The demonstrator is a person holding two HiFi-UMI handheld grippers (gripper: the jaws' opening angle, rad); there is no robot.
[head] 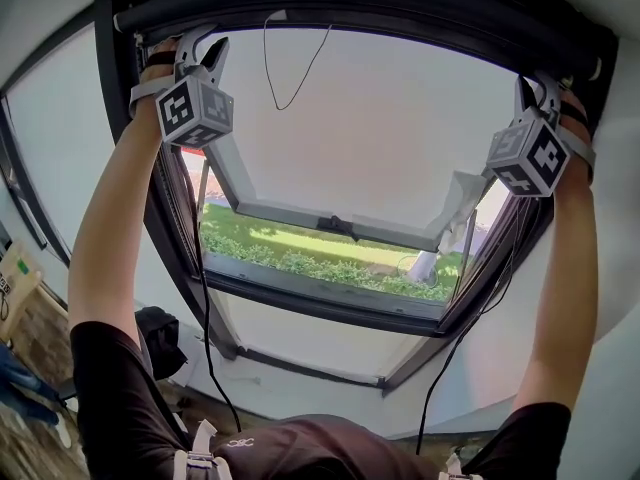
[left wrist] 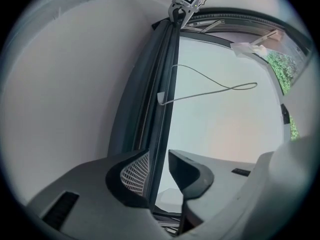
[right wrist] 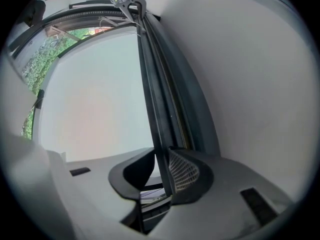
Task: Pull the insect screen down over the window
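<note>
The right gripper (right wrist: 161, 156) pinches the insect screen's pull bar (head: 400, 6), which lies rolled up along the window's top edge. The left gripper (left wrist: 157, 156) straddles it loosely (light shows beside one pad). Below, the sash (head: 400, 128) stands open over greenery (head: 320, 263).

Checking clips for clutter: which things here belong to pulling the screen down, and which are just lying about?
Job in hand:
left tongs, open around the screen bar
right tongs, shut on that bar
cord
window

Lying about:
bag
box
hedge outside
</note>
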